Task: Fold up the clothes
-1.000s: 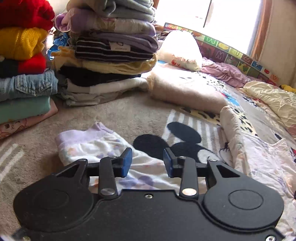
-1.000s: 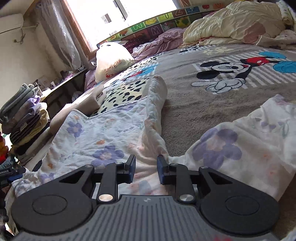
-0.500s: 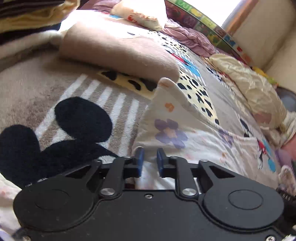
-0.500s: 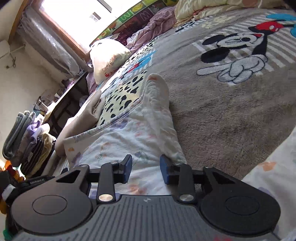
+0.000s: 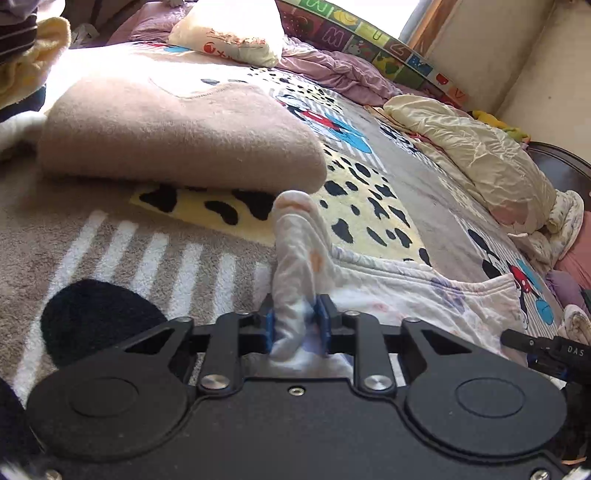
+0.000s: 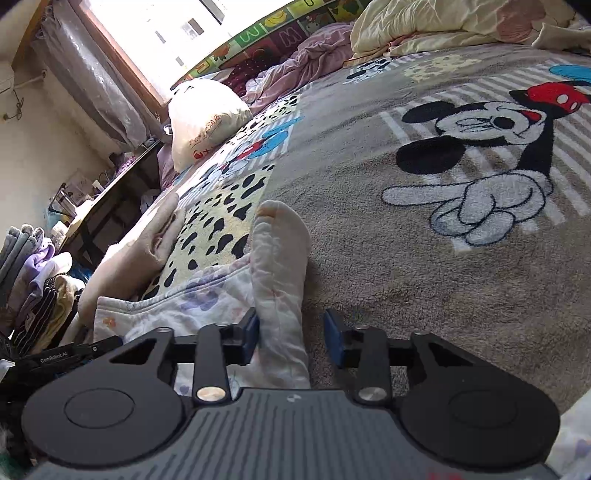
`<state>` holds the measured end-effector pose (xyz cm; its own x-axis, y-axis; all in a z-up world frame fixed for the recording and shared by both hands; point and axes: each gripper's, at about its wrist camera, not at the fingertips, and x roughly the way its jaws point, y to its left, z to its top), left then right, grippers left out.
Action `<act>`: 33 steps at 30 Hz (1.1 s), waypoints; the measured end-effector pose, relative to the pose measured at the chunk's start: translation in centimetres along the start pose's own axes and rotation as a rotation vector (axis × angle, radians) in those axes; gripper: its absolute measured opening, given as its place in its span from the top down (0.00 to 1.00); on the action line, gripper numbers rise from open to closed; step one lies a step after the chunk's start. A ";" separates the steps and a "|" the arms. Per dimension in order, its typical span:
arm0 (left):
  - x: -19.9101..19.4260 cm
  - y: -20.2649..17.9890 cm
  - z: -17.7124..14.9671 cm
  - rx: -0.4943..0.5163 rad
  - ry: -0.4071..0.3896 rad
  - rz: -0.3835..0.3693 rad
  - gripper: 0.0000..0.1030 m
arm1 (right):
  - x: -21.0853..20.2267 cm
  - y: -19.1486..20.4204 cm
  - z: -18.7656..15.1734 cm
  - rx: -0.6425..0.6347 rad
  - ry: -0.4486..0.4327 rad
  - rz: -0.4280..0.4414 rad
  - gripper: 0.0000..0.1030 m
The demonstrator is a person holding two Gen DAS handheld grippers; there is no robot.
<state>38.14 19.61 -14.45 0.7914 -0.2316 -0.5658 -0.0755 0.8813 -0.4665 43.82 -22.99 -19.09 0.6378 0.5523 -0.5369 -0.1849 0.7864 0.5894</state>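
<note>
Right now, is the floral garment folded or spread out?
Partly folded: the floral garment has one sleeve doubled into a ridge, body flat on the blanket.

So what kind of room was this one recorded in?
Most likely a home bedroom: the work surface is a bed under a grey cartoon-mouse fleece blanket, with a white printed pillow, a crumpled cream quilt and stacked folded clothes.

Home bedroom, cartoon-mouse blanket (image 6: 369, 155) on bed, pillow (image 6: 203, 114), folded clothes stack (image 6: 33, 266), window (image 6: 177, 26)

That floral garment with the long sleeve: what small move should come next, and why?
Probably shut the right gripper on the sleeve: its jaws stand open around it, while the left gripper already pinches the floral garment, so both could then lift the fold.
</note>
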 end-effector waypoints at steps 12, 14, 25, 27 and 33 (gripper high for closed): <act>1.4 2.0 0.9 -0.080 0.039 -0.251 0.76 | -0.2 -2.5 -0.1 0.185 0.015 0.127 0.76; 2.0 2.3 1.0 -0.095 0.074 -0.184 0.49 | -0.3 -2.5 0.1 0.187 0.009 0.119 0.73; 2.4 2.0 0.8 -0.073 0.075 -0.123 0.80 | 0.0 -3.1 0.3 0.213 0.004 0.115 0.77; 2.7 1.8 0.6 -0.063 0.082 -0.124 0.81 | 0.3 -4.6 0.4 0.312 0.014 0.132 0.85; 2.7 1.4 0.3 -0.029 0.078 -0.203 0.80 | 1.0 -4.2 0.9 0.342 0.033 0.277 0.58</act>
<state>40.31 20.35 -16.43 0.7428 -0.4350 -0.5090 0.0622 0.8017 -0.5944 45.92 -26.00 -21.61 0.5735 0.7422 -0.3466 -0.0838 0.4741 0.8765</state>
